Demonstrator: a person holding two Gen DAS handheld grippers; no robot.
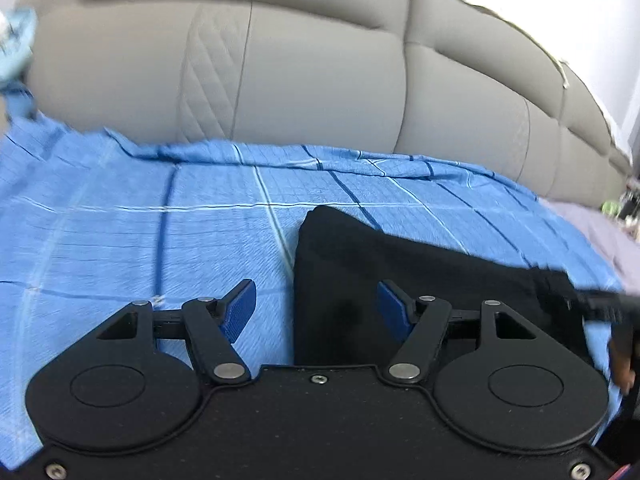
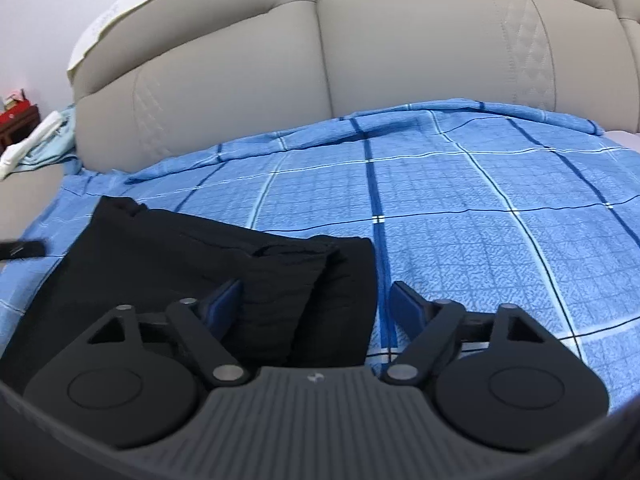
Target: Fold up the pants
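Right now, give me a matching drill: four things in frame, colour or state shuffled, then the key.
Column 1:
1. pants
2. bedsheet
3. headboard
4. left gripper

Column 2:
A. blue with a check pattern
B. open, nothing between the pads
C. black, folded, lying flat
D. grey, padded and quilted

Pairs: 1-C, 2-A, 3-D, 4-B

The right gripper is open too, over the edge of the pants.
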